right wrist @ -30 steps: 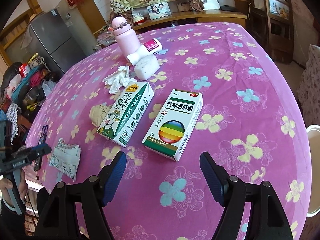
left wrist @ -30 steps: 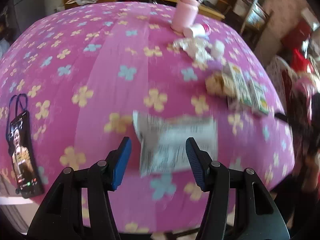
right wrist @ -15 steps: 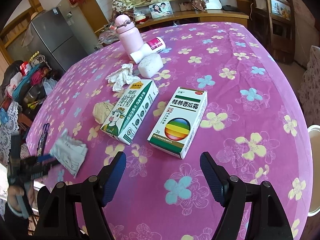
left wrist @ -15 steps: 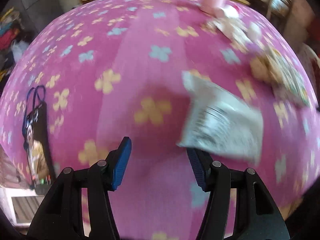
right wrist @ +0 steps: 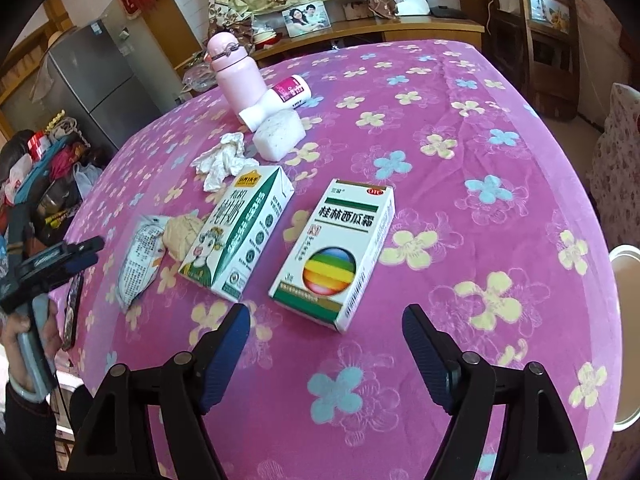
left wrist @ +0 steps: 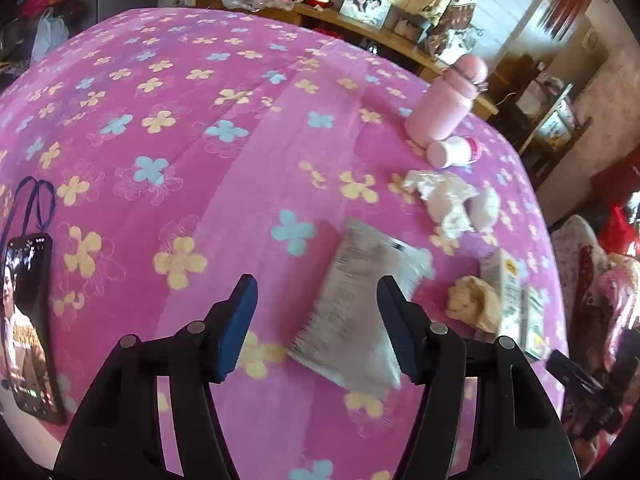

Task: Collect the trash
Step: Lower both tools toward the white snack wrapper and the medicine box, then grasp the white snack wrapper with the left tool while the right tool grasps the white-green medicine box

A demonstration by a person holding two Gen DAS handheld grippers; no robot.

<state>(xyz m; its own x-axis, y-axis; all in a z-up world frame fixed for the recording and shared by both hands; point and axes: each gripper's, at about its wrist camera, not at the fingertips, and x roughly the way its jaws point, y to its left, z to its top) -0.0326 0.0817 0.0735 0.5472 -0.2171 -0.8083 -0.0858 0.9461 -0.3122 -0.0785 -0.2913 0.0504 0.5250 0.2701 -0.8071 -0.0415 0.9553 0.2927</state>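
The left tongs hang wide open over the near edge of the tabletop, holding nothing. The wrapper — a flat, grey, crinkled packet — lies just ahead and a little to the right of them, partly behind the right pad; whether it touches that pad I cannot tell. Its long axis runs from near to far, leaning right at the far end. In my judgement the coming move turns on this: the left tongs are much the nearer, and need a small shift right to straddle the packet across its narrow width. Its print is too blurred to read.

The right tongs are also wide open and empty, hovering near the box with a rainbow ball, a red "OTC" oval and Chinese characters. To its left lies the green-and-white carton, also in Chinese, with a cartoon cow. Left of the carton sits a tan wad, touching the wrapper's far end.

Farther off lie a white tissue, a white block and a small white bottle on its side with a magenta label — unreadable — against an upright pink flask. A phone lies at the near left.
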